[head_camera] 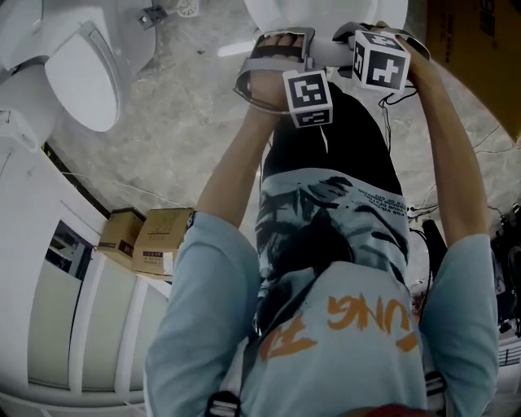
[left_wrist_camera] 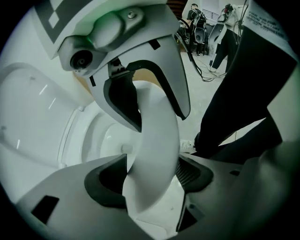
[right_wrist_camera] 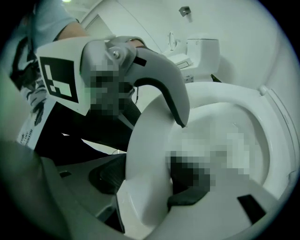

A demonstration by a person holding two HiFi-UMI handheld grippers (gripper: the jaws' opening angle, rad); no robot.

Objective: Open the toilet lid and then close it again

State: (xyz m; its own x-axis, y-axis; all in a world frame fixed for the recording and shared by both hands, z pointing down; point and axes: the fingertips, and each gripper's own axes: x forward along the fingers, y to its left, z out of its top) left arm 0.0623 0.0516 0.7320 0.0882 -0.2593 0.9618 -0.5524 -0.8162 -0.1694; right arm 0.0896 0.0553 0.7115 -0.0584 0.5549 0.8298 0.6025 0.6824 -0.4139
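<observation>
I stand over a white toilet point(head_camera: 269, 10) at the top of the head view. Both grippers hold the front rim of its lid point(head_camera: 329, 54) side by side. My left gripper point(head_camera: 279, 42) is shut on the rim; in its own view the white lid point(left_wrist_camera: 157, 126) runs up between the dark pads point(left_wrist_camera: 104, 180) of the left gripper point(left_wrist_camera: 152, 178). My right gripper point(head_camera: 368, 34) grips the same rim, and the lid point(right_wrist_camera: 147, 140) fills the gap of the right gripper point(right_wrist_camera: 150, 185). The lid stands raised off the seat ring point(right_wrist_camera: 265, 117), with the bowl point(left_wrist_camera: 101, 136) showing beneath.
A second toilet point(head_camera: 81, 73) with its lid down stands at upper left on the marble floor point(head_camera: 187, 138). Two cardboard boxes point(head_camera: 151, 240) sit by the white wall panel on the left. Cables and dark gear point(head_camera: 505, 277) lie on the right.
</observation>
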